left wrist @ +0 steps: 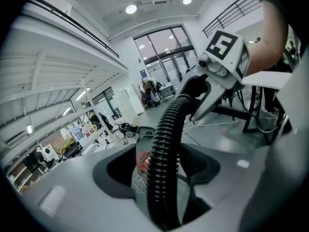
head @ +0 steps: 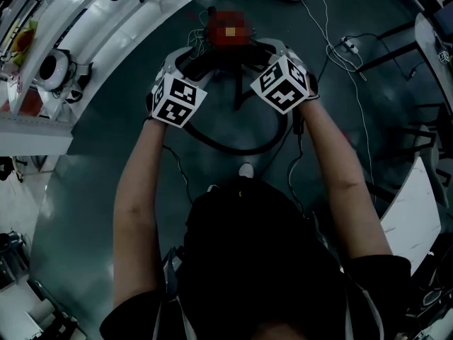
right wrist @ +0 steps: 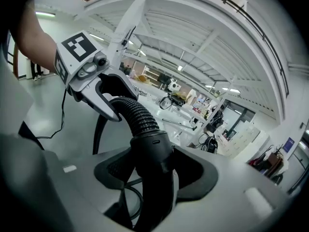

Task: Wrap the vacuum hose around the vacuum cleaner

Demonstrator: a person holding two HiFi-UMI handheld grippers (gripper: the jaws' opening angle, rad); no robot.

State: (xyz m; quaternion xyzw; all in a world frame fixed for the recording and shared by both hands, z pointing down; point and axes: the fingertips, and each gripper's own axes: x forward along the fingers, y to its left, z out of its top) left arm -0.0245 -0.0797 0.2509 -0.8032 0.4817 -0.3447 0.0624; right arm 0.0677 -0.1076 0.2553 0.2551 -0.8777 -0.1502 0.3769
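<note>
right gripper view: the right hand-held gripper (right wrist: 154, 172) clamps the vacuum hose (right wrist: 138, 117) at its cuff (right wrist: 153, 148), likely the stiffest hold. the left hand-held gripper (left wrist: 161, 170) stands open around its ribbed, springy-looking length.

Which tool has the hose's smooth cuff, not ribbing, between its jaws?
The right tool: a smooth black cuff sits between its jaws; the left tool has only ribbed hose there.
</note>
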